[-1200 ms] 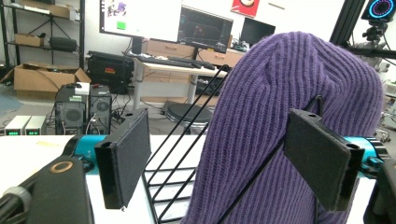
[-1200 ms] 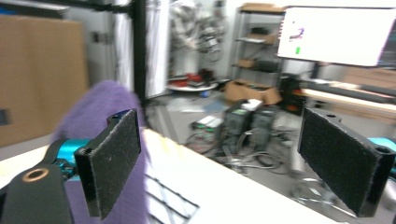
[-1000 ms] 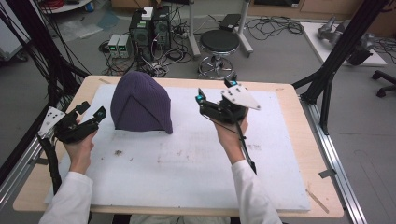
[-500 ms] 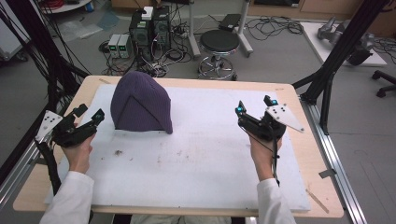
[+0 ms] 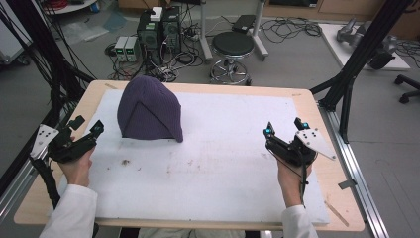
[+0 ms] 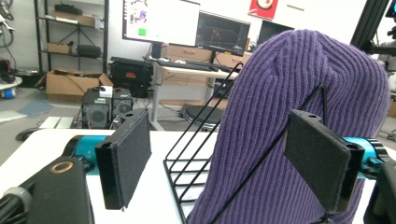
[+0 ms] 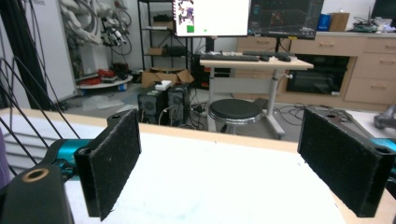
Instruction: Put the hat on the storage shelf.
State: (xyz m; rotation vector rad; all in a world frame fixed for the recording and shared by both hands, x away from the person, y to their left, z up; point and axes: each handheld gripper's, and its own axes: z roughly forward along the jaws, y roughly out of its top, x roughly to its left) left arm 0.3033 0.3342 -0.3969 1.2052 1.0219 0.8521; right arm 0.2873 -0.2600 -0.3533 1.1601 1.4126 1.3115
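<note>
A purple ribbed knit hat (image 5: 148,110) stands pulled over a black wire stand (image 6: 196,154) at the back left of the white mat (image 5: 223,168). In the left gripper view the hat (image 6: 299,121) rises close ahead, behind the right pad. My left gripper (image 5: 85,128) hovers open at the table's left edge, just left of the hat, holding nothing. My right gripper (image 5: 285,128) hovers open near the right edge of the mat, far from the hat, with nothing between its pads (image 7: 114,158).
The wooden table (image 5: 307,99) has bare margins around the mat. Small brown specks (image 5: 125,161) lie on the mat in front of the hat. Behind the table stand a stool (image 5: 233,47), computer boxes (image 5: 158,29) and cables. Black frame poles (image 5: 361,54) flank both sides.
My right gripper has swung from beside the hat near the table's middle out to the right edge and nearer the person. The left gripper has barely moved. The hat stays in place.
</note>
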